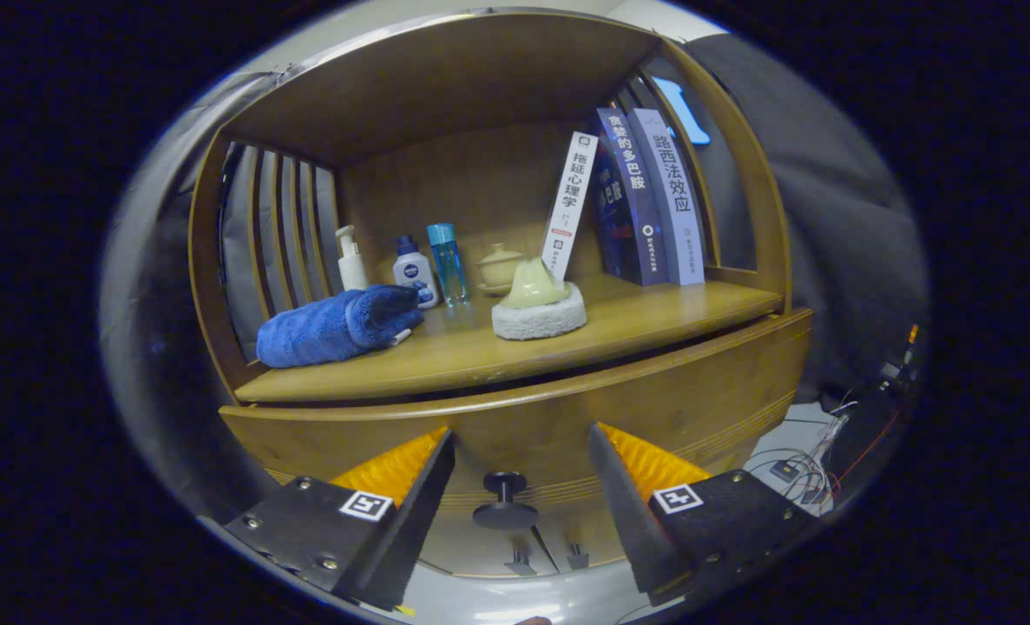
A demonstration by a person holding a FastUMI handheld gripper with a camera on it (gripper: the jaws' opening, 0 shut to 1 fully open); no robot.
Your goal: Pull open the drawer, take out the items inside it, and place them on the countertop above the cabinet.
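Wooden drawer point(567, 417), knob point(504, 499) between open tool point(521, 451) fingers

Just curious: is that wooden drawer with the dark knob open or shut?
Shut: the wooden drawer front sits flush under the shelf; open tongs flank its dark knob.

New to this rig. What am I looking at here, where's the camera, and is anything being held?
A person holds a hand-held pair of tongs; no robot arm is involved. The camera is a fisheye riding on the tongs, looking forward along their two fingers. The fingers stand open and hold nothing, with the drawer knob between them, untouched. The drawer looks shut or barely open. Above it, on the wooden cabinet's countertop, lie a rolled blue towel, three small bottles, a lidded cup, a pale lump on a round white base and three books leaning upright.
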